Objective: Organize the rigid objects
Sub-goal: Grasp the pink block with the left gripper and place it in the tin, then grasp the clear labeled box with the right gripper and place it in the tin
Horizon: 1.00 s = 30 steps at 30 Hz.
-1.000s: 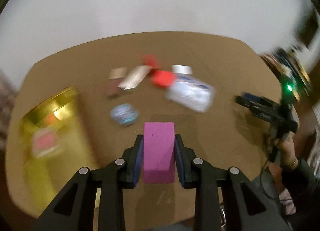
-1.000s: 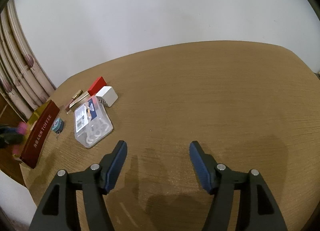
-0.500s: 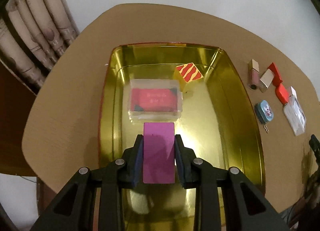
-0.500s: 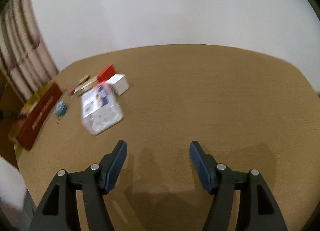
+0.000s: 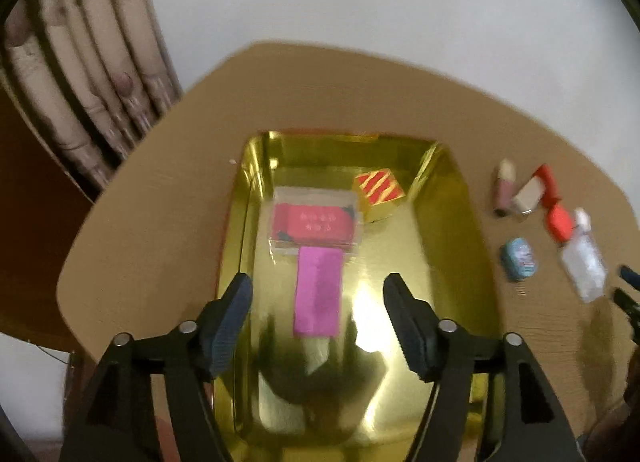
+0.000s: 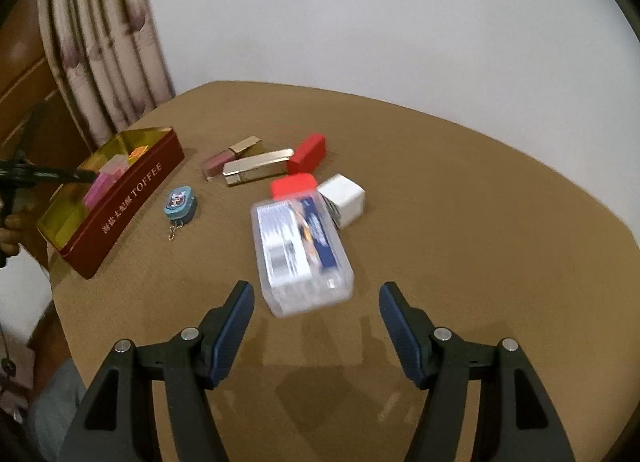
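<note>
Three things sit inside the gold tin (image 5: 452, 222): the pink block (image 5: 318, 290) lies flat on the tin floor, its far end just beside or touching a clear case with a red card (image 5: 314, 224), and a red-and-yellow striped box (image 5: 379, 190) sits in the far right corner. Your left gripper (image 5: 316, 302) hangs above the tin with its jaws spread wide, the pink block lying between and below them, held by nothing. From the right wrist view the same tin (image 6: 132, 198) shows a dark red side with TOFFEE lettering, near the table's left edge.

Your right gripper (image 6: 316, 312) is spread open too, hovering over the brown table (image 6: 480, 242), empty. Just ahead of it lies a clear plastic box with a blue-and-white label (image 6: 300, 254), blurred. Behind that box sit a white cube (image 6: 344, 198) and a red block (image 6: 294, 184), close together; you can't tell if they touch. Farther back are a second red block (image 6: 308, 152), a gold tube (image 6: 256, 170) and a pinkish lip gloss (image 6: 230, 156), bunched together. A small blue round keychain case (image 6: 180, 202) sits between that bunch and the tin, apart from both.

A patterned curtain (image 6: 100, 50) hangs behind the table on the left, against a white wall (image 6: 400, 22).
</note>
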Available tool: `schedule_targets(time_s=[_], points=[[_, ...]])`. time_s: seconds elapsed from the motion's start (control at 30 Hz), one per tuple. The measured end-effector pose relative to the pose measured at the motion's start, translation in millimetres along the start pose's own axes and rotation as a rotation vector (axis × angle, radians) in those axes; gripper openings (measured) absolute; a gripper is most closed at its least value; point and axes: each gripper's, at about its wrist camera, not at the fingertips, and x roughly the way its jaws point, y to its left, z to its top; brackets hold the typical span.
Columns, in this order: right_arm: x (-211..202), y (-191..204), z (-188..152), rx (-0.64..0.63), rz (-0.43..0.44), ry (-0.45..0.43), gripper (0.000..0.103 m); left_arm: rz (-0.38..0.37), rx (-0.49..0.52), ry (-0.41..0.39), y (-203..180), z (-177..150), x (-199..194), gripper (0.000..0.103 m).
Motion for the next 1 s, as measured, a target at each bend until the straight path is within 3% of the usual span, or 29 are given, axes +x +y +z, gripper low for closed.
schedule_targets(time_s=[0.07, 0.23, 0.5, 0.57, 0.7, 1.0], points=[[10.5, 4.4, 12.2, -0.02, 0.025, 0.038, 0.067, -0.058, -0.023, -0.056, -4.5, -13.3, -28.4, 0.072], [40.8, 7.2, 33.7, -0.033, 0.042, 0.115, 0.067, -0.145, 0.007, -0.109, -34.3, -59.7, -75.1, 0.073], [76.1, 11.5, 41.8, -0.036, 0.025, 0.232, 0.067, -0.198, 0.028, -0.077, -51.3, -108.2, -94.1, 0.073], [80.1, 15.2, 40.2, -0.048, 0.0, 0.245, 0.062, -0.216, 0.012, -0.059, -53.2, -116.5, -94.8, 0.073], [74.6, 22.6, 35.5, -0.066, -0.037, 0.254, 0.062, -0.218, -0.006, -0.037, -52.8, -124.9, -93.0, 0.073], [5.9, 71.9, 41.6, -0.168, -0.1, 0.115, 0.062, -0.242, -0.055, 0.008, -41.3, -136.5, -86.3, 0.073]])
